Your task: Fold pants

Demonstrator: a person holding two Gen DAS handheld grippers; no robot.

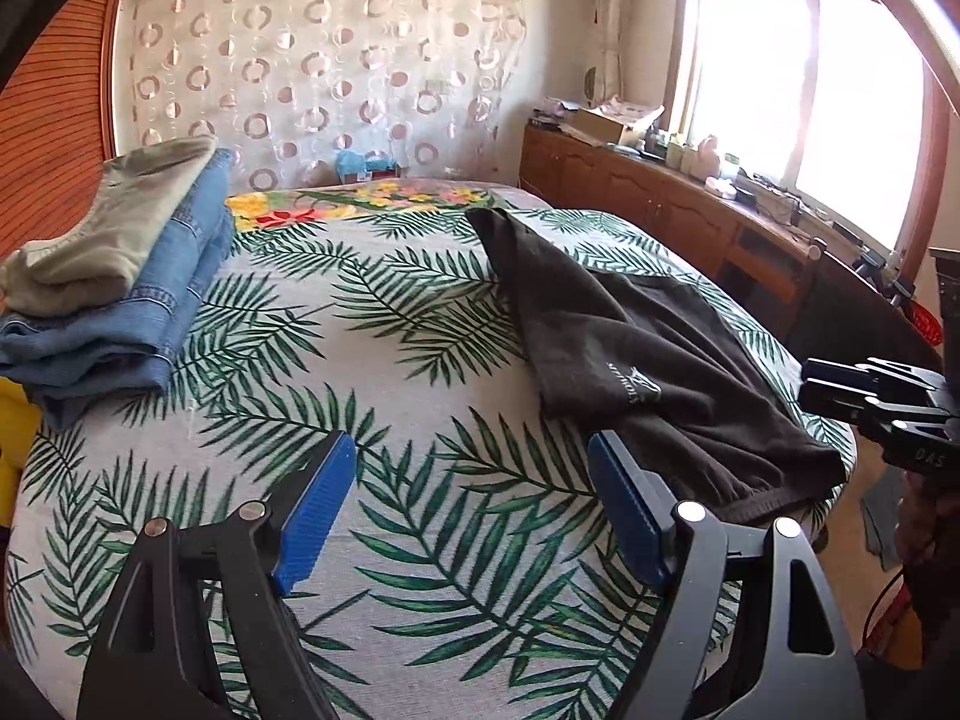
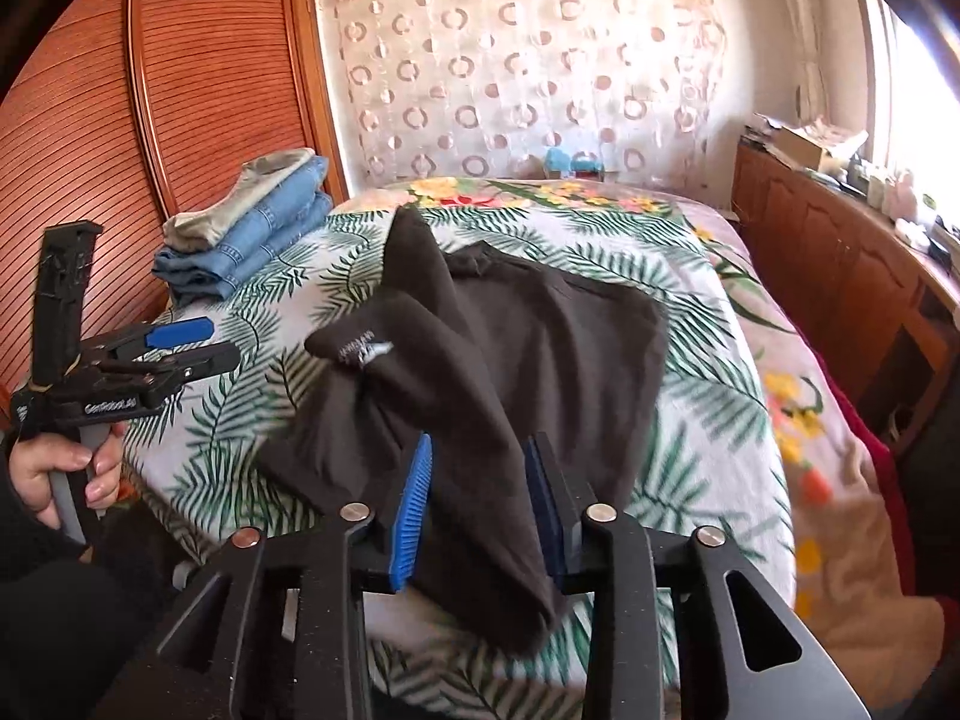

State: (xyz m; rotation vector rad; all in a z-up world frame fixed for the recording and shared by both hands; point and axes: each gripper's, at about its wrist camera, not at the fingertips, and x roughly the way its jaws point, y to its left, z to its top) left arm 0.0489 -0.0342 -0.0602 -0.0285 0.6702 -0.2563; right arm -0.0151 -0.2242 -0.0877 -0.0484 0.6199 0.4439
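Right gripper (image 2: 480,498): jaws partly apart, a fold of the black pants (image 2: 540,324) hanging between the blue pads, whether gripped I cannot tell. Left gripper (image 1: 471,498): jaws wide, nothing between, hovering over the leaf-print bed (image 1: 360,360) just beside the pants. Pants lie crumpled on the bed's window side; folded jeans (image 1: 150,300) stacked well apart by the wooden door.
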